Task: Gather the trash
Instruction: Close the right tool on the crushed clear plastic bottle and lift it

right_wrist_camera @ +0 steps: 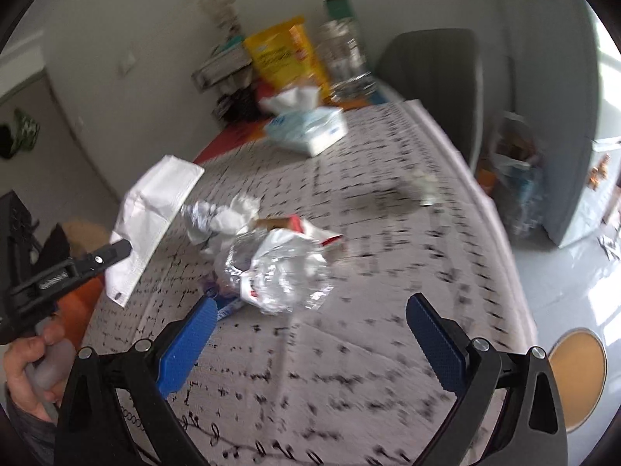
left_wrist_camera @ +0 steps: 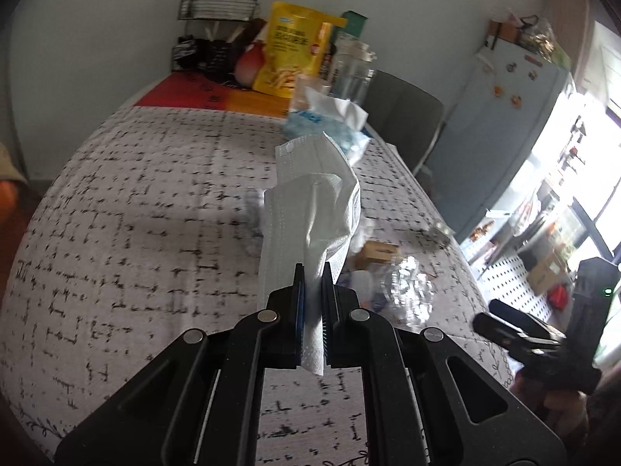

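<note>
My left gripper (left_wrist_camera: pixel 313 272) is shut on a white face mask (left_wrist_camera: pixel 310 202) and holds it up above the table; the mask also shows in the right wrist view (right_wrist_camera: pixel 155 209), pinched in the left gripper (right_wrist_camera: pixel 126 248). My right gripper (right_wrist_camera: pixel 310 310) is open and empty, just short of a trash pile: a crumpled clear plastic wrapper (right_wrist_camera: pixel 283 268), crumpled white paper (right_wrist_camera: pixel 221 219) and a small brown box (right_wrist_camera: pixel 271 222). The pile shows in the left wrist view, wrapper (left_wrist_camera: pixel 407 283) and box (left_wrist_camera: pixel 378 254).
A patterned tablecloth (right_wrist_camera: pixel 349 369) covers the table. A tissue pack (right_wrist_camera: pixel 310 128), a yellow snack bag (left_wrist_camera: pixel 287 54) and a clear jar (right_wrist_camera: pixel 341 58) stand at the far end. A grey chair (right_wrist_camera: pixel 438 73) and a fridge (left_wrist_camera: pixel 504 124) are to the right.
</note>
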Available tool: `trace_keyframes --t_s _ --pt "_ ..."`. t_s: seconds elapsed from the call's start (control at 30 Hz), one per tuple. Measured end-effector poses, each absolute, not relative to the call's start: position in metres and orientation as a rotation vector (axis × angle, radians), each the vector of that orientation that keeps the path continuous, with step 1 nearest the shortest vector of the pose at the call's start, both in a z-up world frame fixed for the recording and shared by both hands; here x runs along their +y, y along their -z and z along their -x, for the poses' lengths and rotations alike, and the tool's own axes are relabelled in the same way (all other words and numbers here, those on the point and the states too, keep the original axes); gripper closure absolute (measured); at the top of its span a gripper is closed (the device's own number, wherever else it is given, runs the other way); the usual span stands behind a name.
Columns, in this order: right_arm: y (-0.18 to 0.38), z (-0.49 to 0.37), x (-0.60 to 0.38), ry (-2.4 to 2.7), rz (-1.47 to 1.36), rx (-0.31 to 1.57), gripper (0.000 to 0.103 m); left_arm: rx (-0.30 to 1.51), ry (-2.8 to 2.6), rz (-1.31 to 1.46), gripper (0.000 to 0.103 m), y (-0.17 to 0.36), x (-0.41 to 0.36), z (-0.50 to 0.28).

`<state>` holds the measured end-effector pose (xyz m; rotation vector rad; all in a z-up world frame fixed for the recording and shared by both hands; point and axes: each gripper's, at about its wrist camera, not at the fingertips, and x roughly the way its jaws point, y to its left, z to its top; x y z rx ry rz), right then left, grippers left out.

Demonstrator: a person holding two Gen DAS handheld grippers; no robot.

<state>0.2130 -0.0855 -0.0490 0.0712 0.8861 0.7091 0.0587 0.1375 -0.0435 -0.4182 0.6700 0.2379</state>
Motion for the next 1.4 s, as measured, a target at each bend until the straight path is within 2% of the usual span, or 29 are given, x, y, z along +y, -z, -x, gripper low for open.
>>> trace_keyframes --t_s 0.6,0.67,0.7,0.73,0.97,1.4 --pt "0.074 -0.227 0.016 -0.744 0.431 0.814 0.008 0.654 -0.306 0.464 0.095 0.046 0.154 -0.036" --pt "0.077 -0.231 0.018 -0.722 0.431 0.824 0.009 0.651 -0.308 0.474 0.095 0.048 0.153 -0.035" --pt "0.077 -0.232 0.017 -0.730 0.416 0.833 0.020 0.648 -0.309 0.478 0.095 0.048 0.153 -0.034" --pt "0.077 -0.232 0.017 -0.744 0.401 0.847 0.022 0.647 -0.309 0.480 0.095 0.048 0.152 -0.034" --pt "0.055 -0.211 0.001 -0.763 0.389 0.776 0.022 0.640 -0.284 0.478 0.095 0.049 0.141 -0.036" --pt "0.010 -0.210 -0.077 -0.710 0.193 0.727 0.022 0.628 -0.190 0.457 0.095 0.039 0.101 -0.074"
